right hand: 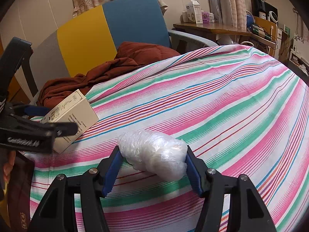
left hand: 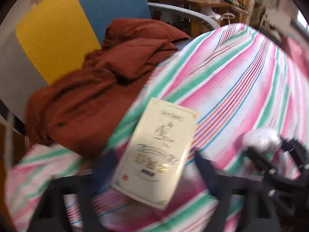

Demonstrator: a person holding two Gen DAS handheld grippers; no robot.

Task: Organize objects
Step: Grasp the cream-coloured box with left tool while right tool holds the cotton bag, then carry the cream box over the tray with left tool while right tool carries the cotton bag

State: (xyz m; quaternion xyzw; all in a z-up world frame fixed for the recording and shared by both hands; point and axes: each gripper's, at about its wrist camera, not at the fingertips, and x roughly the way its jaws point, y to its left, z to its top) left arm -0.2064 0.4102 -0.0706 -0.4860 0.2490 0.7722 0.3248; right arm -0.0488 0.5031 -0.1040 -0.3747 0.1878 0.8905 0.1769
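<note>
Right gripper (right hand: 152,166) pinches a crinkled plastic bundle (right hand: 154,151) above the striped table (right hand: 222,106); left gripper (left hand: 148,166) clamps a cream box (left hand: 156,154) at the table's edge — both seem mid-carry, needing a spot.
</note>
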